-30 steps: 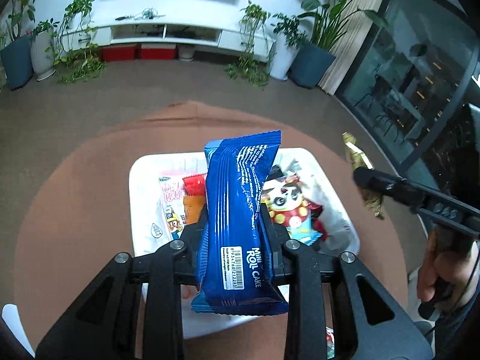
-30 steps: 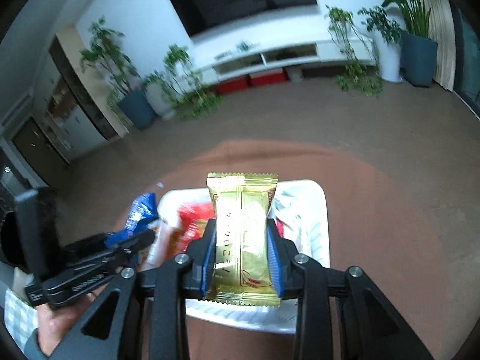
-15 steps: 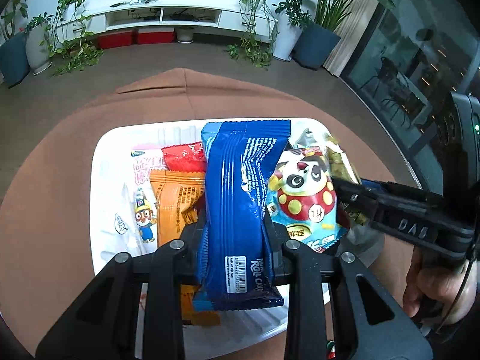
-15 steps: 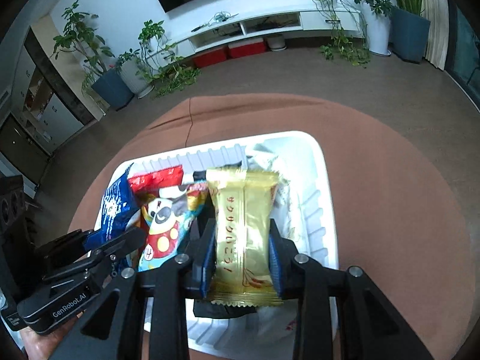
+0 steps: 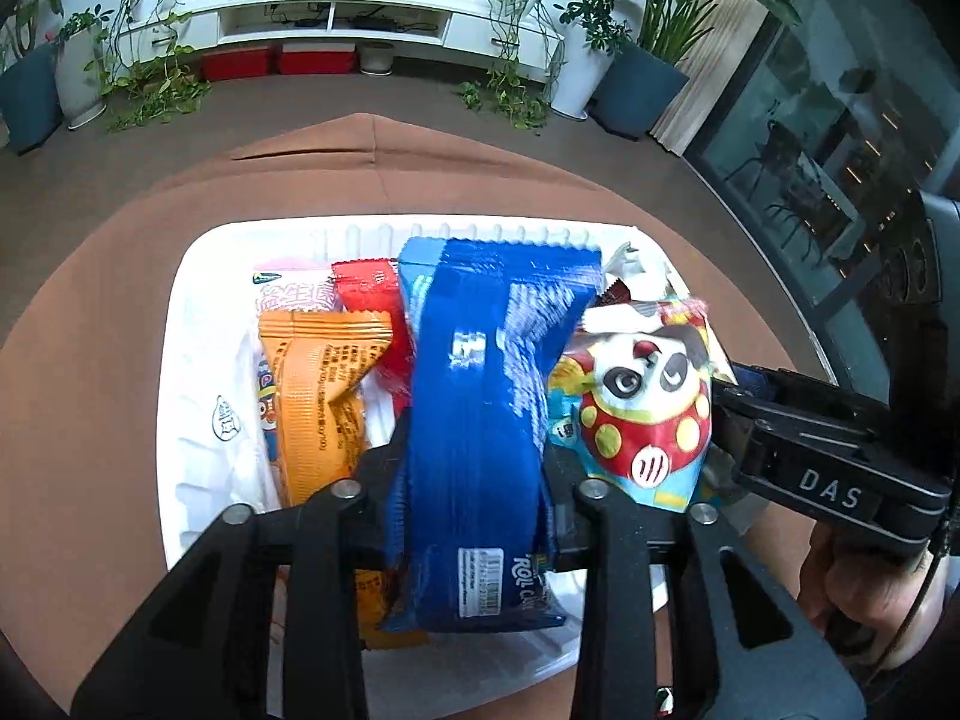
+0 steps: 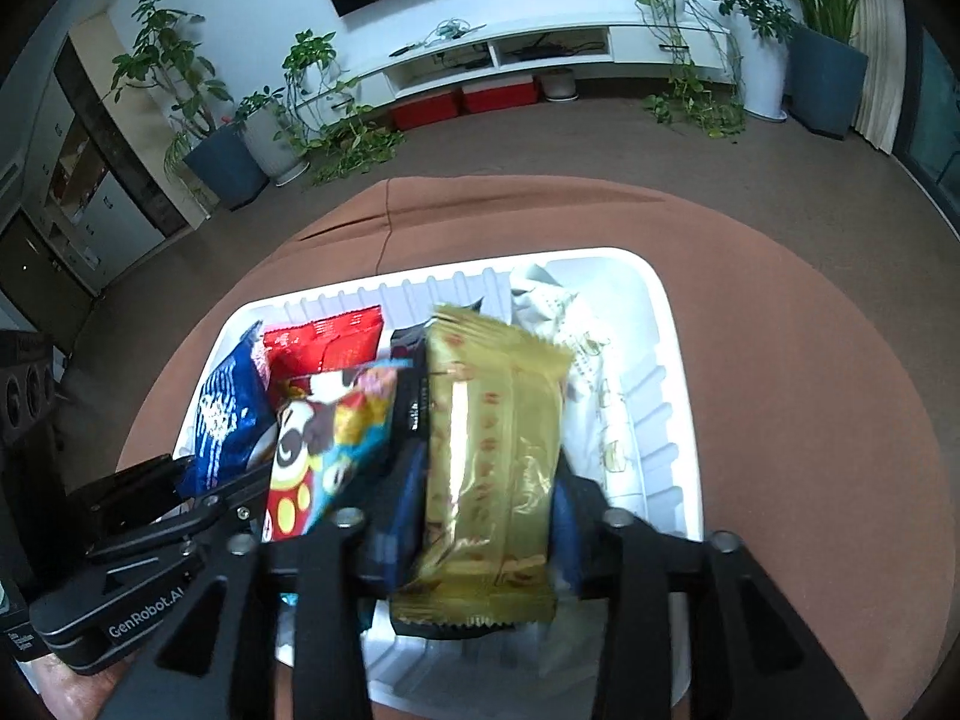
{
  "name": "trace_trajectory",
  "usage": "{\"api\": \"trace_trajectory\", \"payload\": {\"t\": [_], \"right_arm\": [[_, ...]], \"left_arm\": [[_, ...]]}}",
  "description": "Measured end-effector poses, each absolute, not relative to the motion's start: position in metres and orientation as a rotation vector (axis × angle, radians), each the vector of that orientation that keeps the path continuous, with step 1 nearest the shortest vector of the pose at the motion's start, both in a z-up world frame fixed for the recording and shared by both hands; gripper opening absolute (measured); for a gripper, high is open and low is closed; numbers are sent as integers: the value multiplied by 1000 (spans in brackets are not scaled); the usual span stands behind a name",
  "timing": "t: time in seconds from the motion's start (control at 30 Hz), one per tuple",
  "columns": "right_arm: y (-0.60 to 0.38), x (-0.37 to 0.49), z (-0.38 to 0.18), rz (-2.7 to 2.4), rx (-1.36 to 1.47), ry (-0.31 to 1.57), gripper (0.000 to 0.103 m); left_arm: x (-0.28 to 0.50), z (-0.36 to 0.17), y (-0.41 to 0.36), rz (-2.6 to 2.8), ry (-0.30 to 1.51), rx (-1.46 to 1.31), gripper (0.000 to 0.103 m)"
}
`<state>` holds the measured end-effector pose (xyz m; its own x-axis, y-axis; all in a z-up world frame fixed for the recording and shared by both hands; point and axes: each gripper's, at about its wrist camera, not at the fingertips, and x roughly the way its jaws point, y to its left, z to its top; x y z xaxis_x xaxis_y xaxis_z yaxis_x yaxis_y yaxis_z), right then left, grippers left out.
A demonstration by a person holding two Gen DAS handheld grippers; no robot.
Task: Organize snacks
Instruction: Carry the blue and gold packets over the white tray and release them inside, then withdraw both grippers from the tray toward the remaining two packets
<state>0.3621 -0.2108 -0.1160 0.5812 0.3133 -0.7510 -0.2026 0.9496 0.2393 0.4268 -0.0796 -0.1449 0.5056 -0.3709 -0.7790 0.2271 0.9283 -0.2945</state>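
A white tray on the round brown table holds several snack packs. My left gripper is shut on a blue roll cake pack and holds it low inside the tray. Beside it lie an orange pack, a red pack and a panda pack. My right gripper is shut on a gold snack pack low in the tray's right half. The blue pack and the panda pack show at its left.
The brown table surrounds the tray. A white crumpled wrapper lies at the tray's far right. The other gripper's body sits close at the tray's right side. Plants and a white TV shelf stand far behind.
Both grippers have come down and forward from above the tray into it, each still holding its pack. The packs now sit among the other snacks.
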Motion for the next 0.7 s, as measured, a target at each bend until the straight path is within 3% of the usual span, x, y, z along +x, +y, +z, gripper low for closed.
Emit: {"api": "trace_trajectory", "payload": {"t": [0.07,0.23,0.33,0.4,0.53,0.6,0.7], "right_arm": [[-212,361,-114,300,129,892,54],[-216,356,-109,298,130,874,58],[-220,352,-104,301,136,854,61],[-221,348,-99,300,145,837,66],[-227,341,-92,293,176,819,77],[-231,339,-90,299,204,820,80],[-236,331,-85,317,245,810,87]], "left_arm": [[423,-144,-79,-366,971,-153,57],[421,-141,-81,-367,956,-141,57],[416,-138,-79,-364,946,-145,63],[411,-132,-75,-359,934,-145,74],[395,-121,-73,-351,915,-140,82],[389,-115,-72,-339,904,-136,98],[379,-106,-69,-338,890,-138,103]]}}
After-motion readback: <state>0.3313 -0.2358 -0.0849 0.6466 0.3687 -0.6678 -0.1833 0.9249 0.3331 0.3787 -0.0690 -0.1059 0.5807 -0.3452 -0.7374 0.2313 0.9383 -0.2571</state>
